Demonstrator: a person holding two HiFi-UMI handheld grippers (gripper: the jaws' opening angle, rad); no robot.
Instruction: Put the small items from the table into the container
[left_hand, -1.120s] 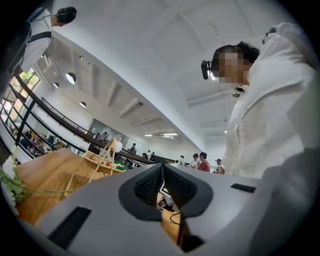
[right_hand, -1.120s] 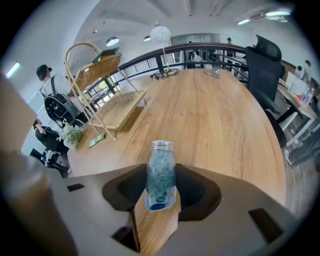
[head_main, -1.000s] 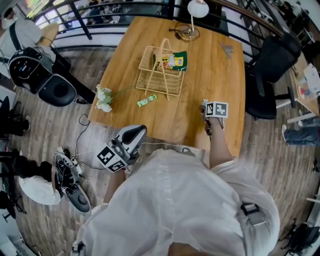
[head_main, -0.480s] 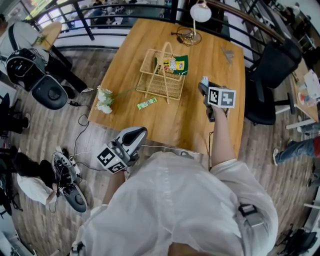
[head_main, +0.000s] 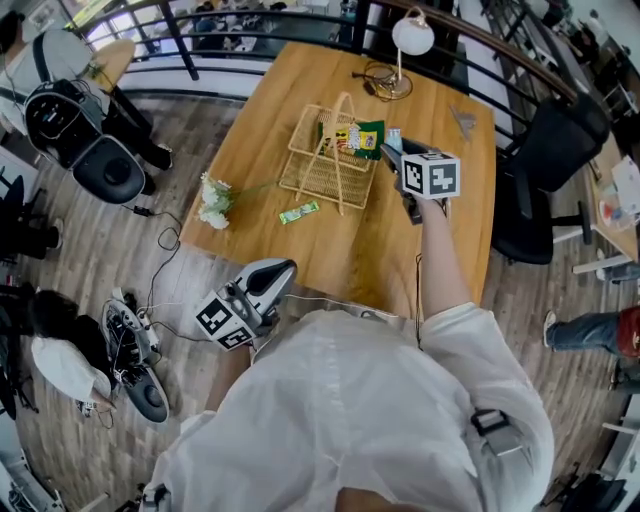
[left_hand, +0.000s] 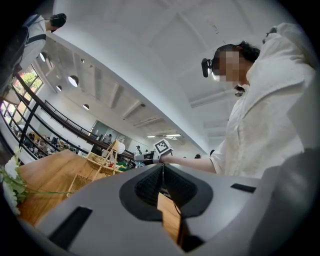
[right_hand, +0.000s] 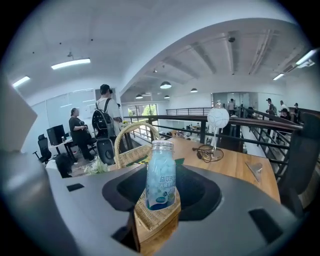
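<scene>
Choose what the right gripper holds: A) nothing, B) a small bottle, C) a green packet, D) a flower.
B: the bottle stands upright between the jaws of the right gripper, as that gripper's own view shows.

The near half of the table (head_main: 360, 245) is bare wood and open from the front edge, with only a small green packet (head_main: 299, 212) lying just in front of the basket (head_main: 318, 178) and flowers (head_main: 212, 200) at the left edge. Over the basket the tall arched handle (right_hand: 118, 142) splits the opening, and a green snack bag (head_main: 358, 138) fills its far end. The right gripper (head_main: 395, 155), clamped on a bottle (right_hand: 161, 175), takes up the air near the basket's right rim, and a lamp (head_main: 412, 38) stands behind at the far edge.
</scene>
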